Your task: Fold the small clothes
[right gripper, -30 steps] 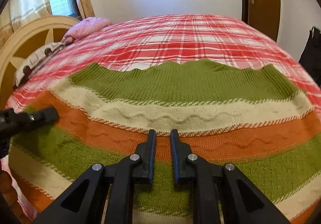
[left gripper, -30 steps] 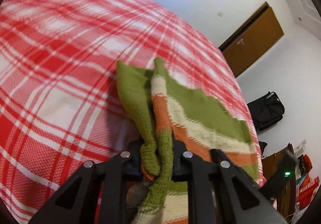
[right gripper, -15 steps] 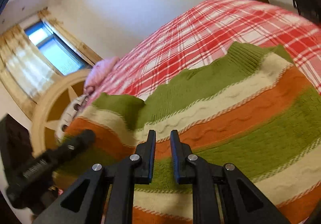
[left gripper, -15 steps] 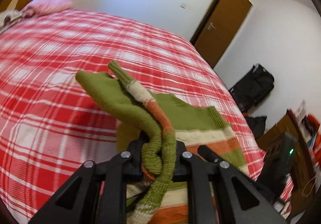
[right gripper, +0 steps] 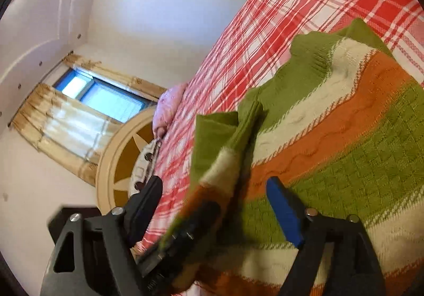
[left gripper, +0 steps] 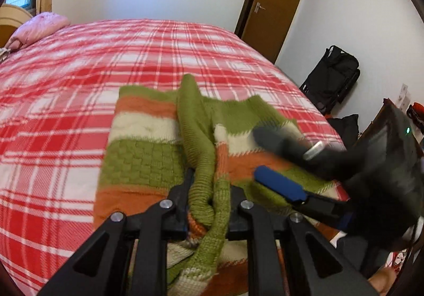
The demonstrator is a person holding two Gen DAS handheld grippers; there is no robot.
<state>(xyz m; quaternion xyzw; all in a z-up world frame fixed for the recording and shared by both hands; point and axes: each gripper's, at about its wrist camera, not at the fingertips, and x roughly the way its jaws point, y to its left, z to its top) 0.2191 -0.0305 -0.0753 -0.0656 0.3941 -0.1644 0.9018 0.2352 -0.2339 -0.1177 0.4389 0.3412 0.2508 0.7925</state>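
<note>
Lying across the red-plaid bed (left gripper: 111, 62) toward its near, door-side corner is the striped knit sweater (left gripper: 143, 155) — green, cream and orange bands, partly doubled over itself. The left claw (left gripper: 208, 205) is clamped narrow on a bunched fold of its green ribbed edge, lifting that strip above the flat part. The right claw (right gripper: 217, 205) has just been opening and stands wide — its blue-padded finger (right gripper: 285, 212) sits over the sweater, nothing pinched. A pink pillow (left gripper: 39, 28) rests at the bed's far left corner.
</note>
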